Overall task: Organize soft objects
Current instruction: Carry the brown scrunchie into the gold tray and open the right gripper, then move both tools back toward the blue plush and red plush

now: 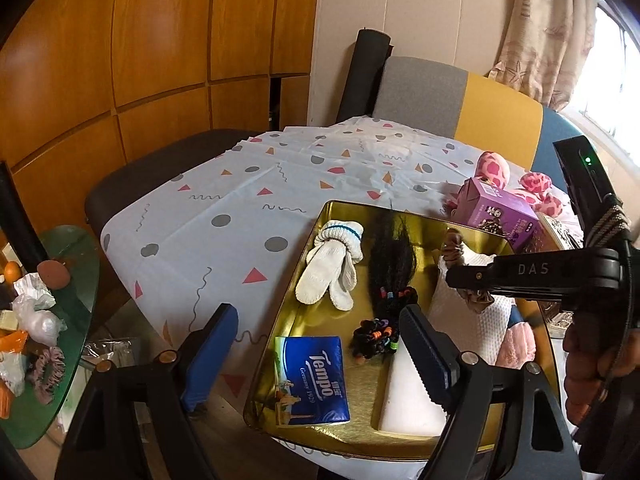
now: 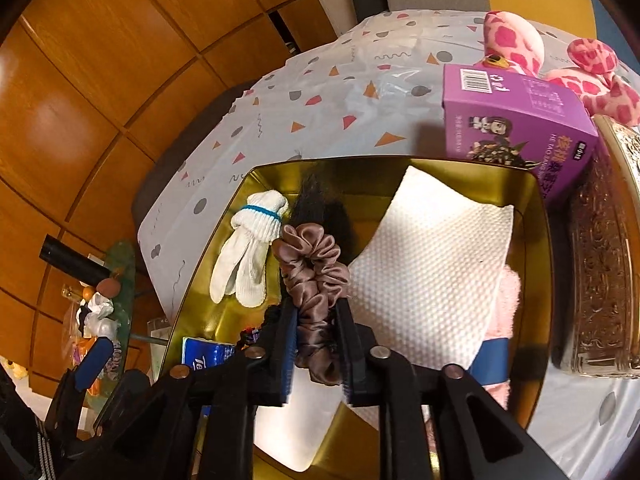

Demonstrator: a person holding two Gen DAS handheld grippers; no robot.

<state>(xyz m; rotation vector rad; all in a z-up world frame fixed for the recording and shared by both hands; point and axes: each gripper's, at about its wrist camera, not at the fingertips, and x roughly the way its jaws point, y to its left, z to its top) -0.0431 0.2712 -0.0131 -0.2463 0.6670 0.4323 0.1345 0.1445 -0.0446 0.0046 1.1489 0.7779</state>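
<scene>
Gold tray (image 2: pixel 538 240) overhanging near table edge, right gripper (image 2: pixel 316 344) clenched on mauve scrunchie (image 2: pixel 312 264) above tray centre, between white glove (image 2: pixel 248 248) and paper towel (image 2: pixel 432 272), left gripper (image 1: pixel 320 356) released, empty, straddling tray's near-left corner, patterned tablecloth (image 1: pixel 224 200) bare beyond tray.

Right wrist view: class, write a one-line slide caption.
Right hand-held gripper holds a brown scrunchie over a gold tray of soft things.
</scene>
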